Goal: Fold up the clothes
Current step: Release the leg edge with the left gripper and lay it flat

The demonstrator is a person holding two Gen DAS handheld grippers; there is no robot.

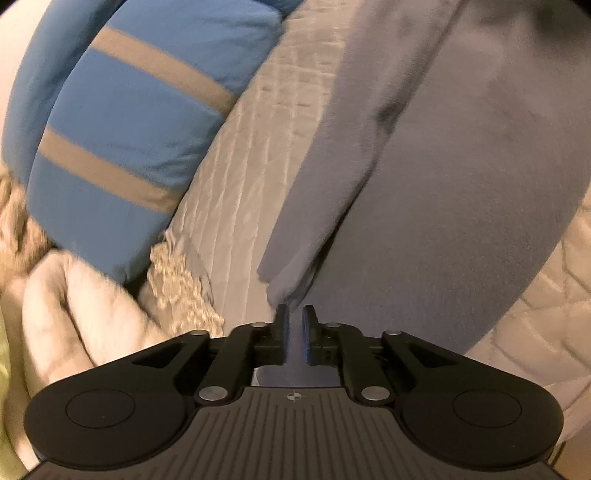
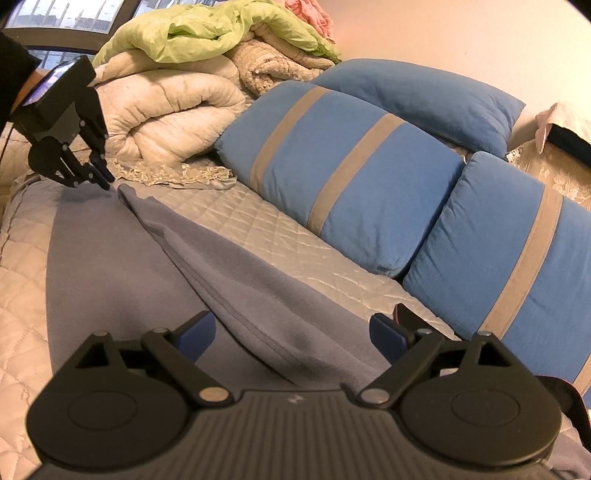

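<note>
A grey-blue fleece garment (image 2: 110,266) lies spread on the quilted bedspread (image 2: 236,218), with a folded flap (image 2: 236,280) running diagonally across it. In the right wrist view my left gripper (image 2: 105,179) hovers at the garment's far corner, tilted down. Its own view shows that corner (image 1: 284,284) just ahead of the fingertips (image 1: 282,314). The left gripper (image 1: 294,314) has its jaws a narrow gap apart, grey-blue cloth showing through the gap and the pads not pressing on it. My right gripper (image 2: 295,332) stands wide open low over the near part of the garment, gripping nothing.
Blue pillows with tan stripes (image 2: 343,166) line the far side of the bed. Rolled cream quilts (image 2: 166,118) with a green sheet (image 2: 207,33) on top are piled at the back left. A lace-edged cloth (image 2: 173,173) lies beside the garment's corner. A person's dark sleeve (image 2: 14,62) holds the left gripper.
</note>
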